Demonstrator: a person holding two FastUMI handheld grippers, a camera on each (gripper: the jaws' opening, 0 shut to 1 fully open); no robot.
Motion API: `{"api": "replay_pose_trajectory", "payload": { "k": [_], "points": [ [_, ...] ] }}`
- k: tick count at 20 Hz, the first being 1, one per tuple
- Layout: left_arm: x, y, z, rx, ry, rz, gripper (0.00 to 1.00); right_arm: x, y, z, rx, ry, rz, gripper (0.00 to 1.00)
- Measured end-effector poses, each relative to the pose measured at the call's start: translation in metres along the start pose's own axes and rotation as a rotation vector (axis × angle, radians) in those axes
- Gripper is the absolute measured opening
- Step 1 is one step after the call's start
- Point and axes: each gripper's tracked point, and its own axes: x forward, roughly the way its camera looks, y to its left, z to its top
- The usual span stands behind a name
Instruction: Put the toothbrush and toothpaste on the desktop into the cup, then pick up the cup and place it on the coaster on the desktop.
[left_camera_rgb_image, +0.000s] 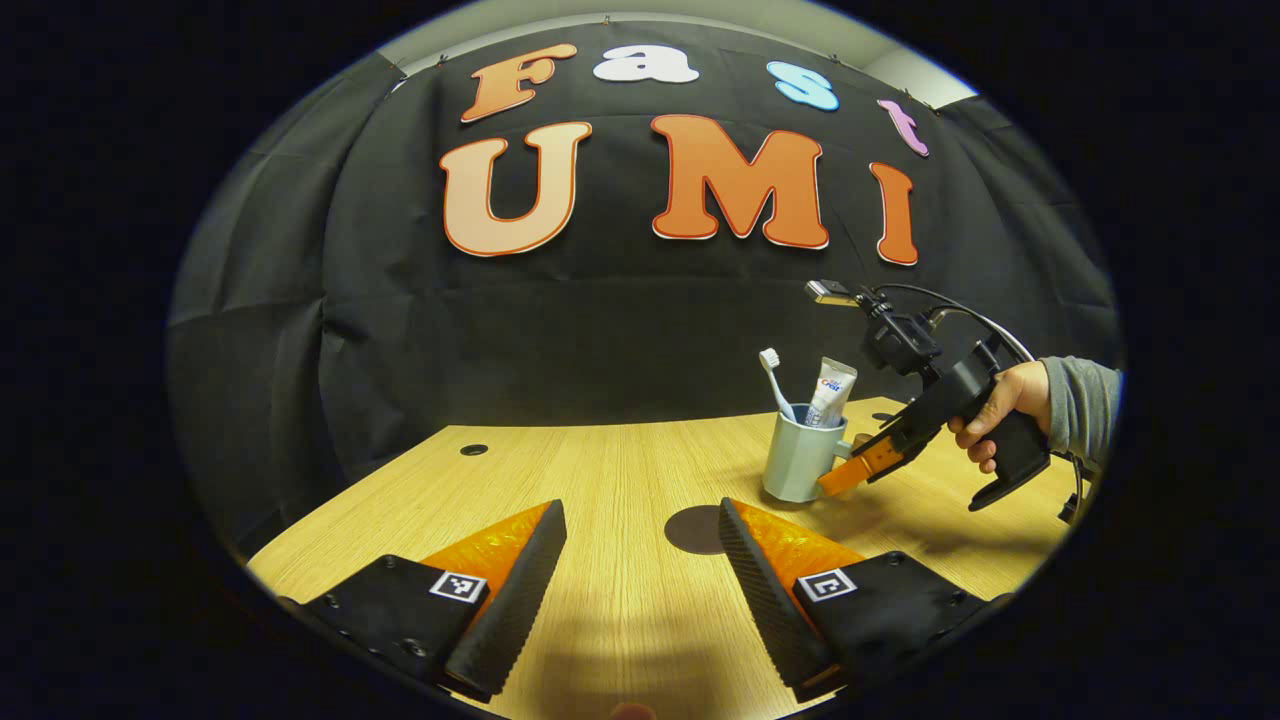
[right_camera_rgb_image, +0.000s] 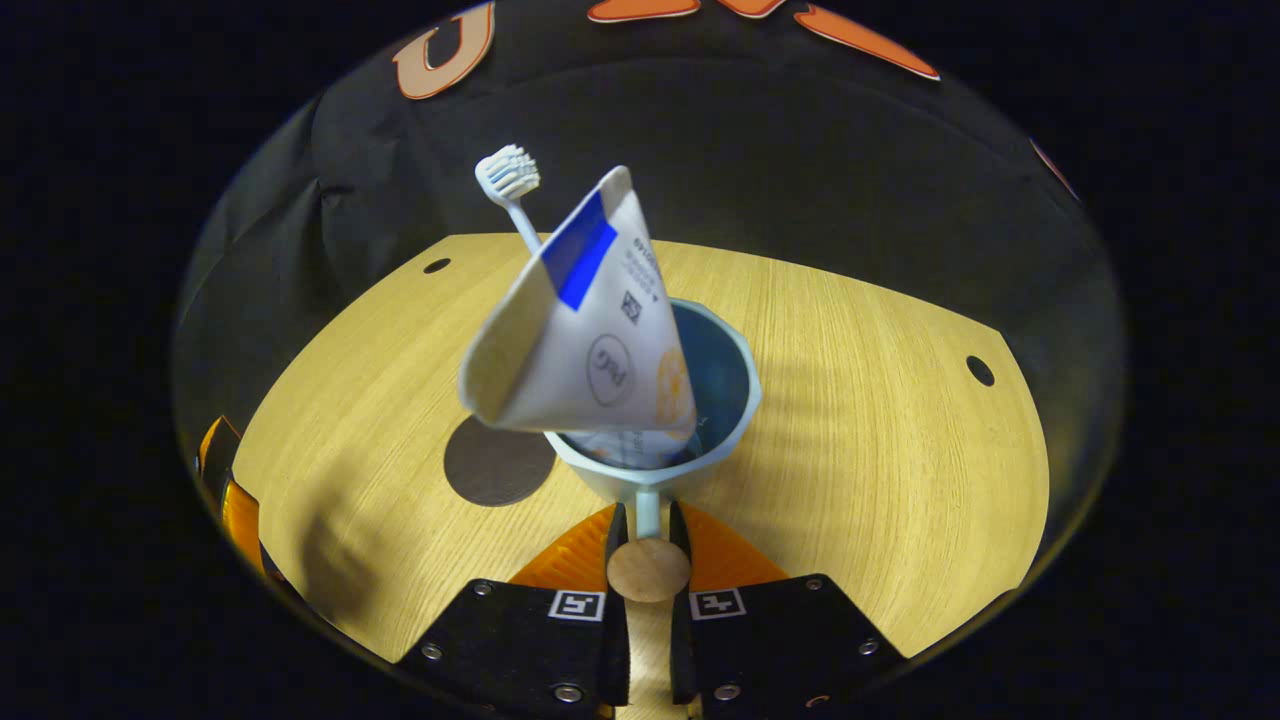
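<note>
Inside the cup (right_camera_rgb_image: 735, 400), toothbrush (right_camera_rgb_image: 508, 178) and toothpaste (right_camera_rgb_image: 590, 330), both upright.

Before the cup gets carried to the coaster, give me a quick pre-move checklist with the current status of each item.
1. Toothbrush in the cup: ok, head up.
2. Toothpaste in the cup: ok, leaning against the rim.
3. Right gripper on the cup handle: ok, both fingers pressed on it.
4. Coaster free of objects: ok, bare dark disc on the desktop beside the cup.
5. Left gripper out of the way: ok, open and holding nothing, though its fingers sit near the coaster.
6. Cup lifted off the desktop: cannot tell.
</note>
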Motion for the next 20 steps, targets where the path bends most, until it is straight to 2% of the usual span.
{"api": "replay_pose_trajectory", "payload": {
  "k": [14,20],
  "points": [
    [-0.010,0.010,0.005,0.003,-0.027,0.011,0.96,0.002,0.002,0.009,-0.101,-0.008,0.110,0.16],
    [-0.013,0.015,-0.001,-0.005,-0.017,0.017,0.97,0.001,0.001,0.008,-0.132,0.015,0.128,0.16]
  ]
}}
